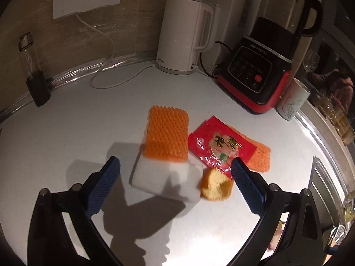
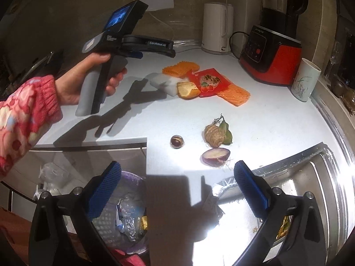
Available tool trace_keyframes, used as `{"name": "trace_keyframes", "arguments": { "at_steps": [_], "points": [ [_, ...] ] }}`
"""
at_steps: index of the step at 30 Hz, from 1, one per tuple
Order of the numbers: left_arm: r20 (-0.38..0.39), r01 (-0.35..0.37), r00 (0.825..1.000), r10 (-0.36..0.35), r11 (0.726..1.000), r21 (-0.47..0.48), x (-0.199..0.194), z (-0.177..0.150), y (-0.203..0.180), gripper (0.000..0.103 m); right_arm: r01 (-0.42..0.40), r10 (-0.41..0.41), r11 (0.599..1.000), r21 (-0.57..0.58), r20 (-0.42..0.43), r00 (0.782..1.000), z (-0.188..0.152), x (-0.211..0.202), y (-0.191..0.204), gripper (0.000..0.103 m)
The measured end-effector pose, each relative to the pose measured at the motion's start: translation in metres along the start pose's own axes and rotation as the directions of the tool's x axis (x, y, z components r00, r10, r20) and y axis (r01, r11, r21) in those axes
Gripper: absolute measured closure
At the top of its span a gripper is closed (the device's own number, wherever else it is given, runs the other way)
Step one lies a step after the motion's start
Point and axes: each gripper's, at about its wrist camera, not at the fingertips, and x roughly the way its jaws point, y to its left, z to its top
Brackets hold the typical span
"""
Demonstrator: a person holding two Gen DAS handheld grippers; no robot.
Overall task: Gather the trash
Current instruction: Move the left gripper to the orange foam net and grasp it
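On the white counter [image 1: 55, 133], straight ahead of the left gripper [image 1: 175, 170], lies a small heap of trash: an orange foam net [image 1: 166, 135] on a white foam block [image 1: 164, 179], a red packet [image 1: 218, 144] just right of it covering a second orange net [image 1: 259, 157], and a piece of orange peel [image 1: 216, 185] touching the block's right end. Block and peel sit between the line of the two blue pads, lower down; nothing touches them.

Left gripper: jaws at full spread, empty. Seen from the right wrist, a hand [image 2: 88, 82] in a red patterned sleeve [image 2: 24, 115] holds it well left of the heap.

Right gripper [image 2: 177, 170]: jaws wide, empty, above the counter edge. Just ahead of it lie a purple onion half [image 2: 215, 156], a brownish root [image 2: 213, 135] with a green leaf [image 2: 226, 133] against it, and a small chestnut-like shell [image 2: 176, 141], hard to tell. Below, a lined bin [image 2: 124, 210] holds crumpled plastic.

Nearer net's long axis runs away from the left gripper, toward the white kettle [image 1: 184, 35]. Red packet lies diagonally, one corner pointing at the blender [image 1: 257, 75].
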Motion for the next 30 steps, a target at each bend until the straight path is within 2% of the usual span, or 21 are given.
{"name": "trace_keyframes", "arguments": {
  "at_steps": [6, 9, 14, 15, 17, 21, 24, 25, 30],
  "points": [
    [-0.066, -0.050, 0.996, 0.052, 0.998, 0.025, 0.059, 0.029, -0.006, 0.008, -0.022, 0.022, 1.000, 0.009, -0.022, 1.000, 0.015, 0.018, -0.037, 0.002],
    [-0.124, -0.043, 0.991, 0.044, 0.999, 0.012, 0.084, 0.030, -0.005, 0.008, -0.042, 0.043, 0.999, 0.012, -0.034, 0.999, 0.022, 0.029, -0.053, 0.002],
    [-0.165, -0.060, 0.984, 0.065, 0.998, 0.036, 0.111, 0.022, -0.008, 0.010, -0.049, 0.049, 0.999, 0.021, -0.025, 0.998, 0.033, 0.042, -0.073, 0.002],
    [-0.169, -0.053, 0.984, 0.060, 0.998, 0.042, 0.113, 0.019, -0.009, 0.017, -0.054, 0.055, 0.998, 0.029, -0.019, 0.998, 0.035, 0.043, -0.076, 0.002],
    [-0.192, -0.038, 0.980, 0.048, 0.998, 0.053, 0.119, 0.015, -0.008, 0.046, -0.064, 0.064, 0.997, 0.043, -0.016, 0.998, 0.037, 0.045, -0.079, 0.002],
    [-0.193, -0.017, 0.981, 0.029, 0.998, 0.065, 0.123, 0.013, -0.007, 0.065, -0.063, 0.065, 0.997, 0.044, -0.024, 0.998, 0.037, 0.051, -0.082, 0.002],
    [-0.169, 0.001, 0.986, 0.007, 0.999, 0.050, 0.117, 0.016, -0.003, 0.088, -0.066, 0.068, 0.997, 0.047, -0.026, 0.997, 0.038, 0.054, -0.085, 0.002],
    [-0.164, 0.008, 0.986, -0.001, 0.999, 0.044, 0.114, 0.018, -0.002, 0.092, -0.068, 0.069, 0.996, 0.050, -0.027, 0.997, 0.038, 0.055, -0.086, 0.002],
    [-0.136, 0.012, 0.991, -0.005, 0.999, 0.051, 0.105, 0.021, -0.001, 0.092, -0.073, 0.074, 0.996, 0.045, -0.017, 0.997, 0.044, 0.061, -0.088, 0.002]
  ]
}}
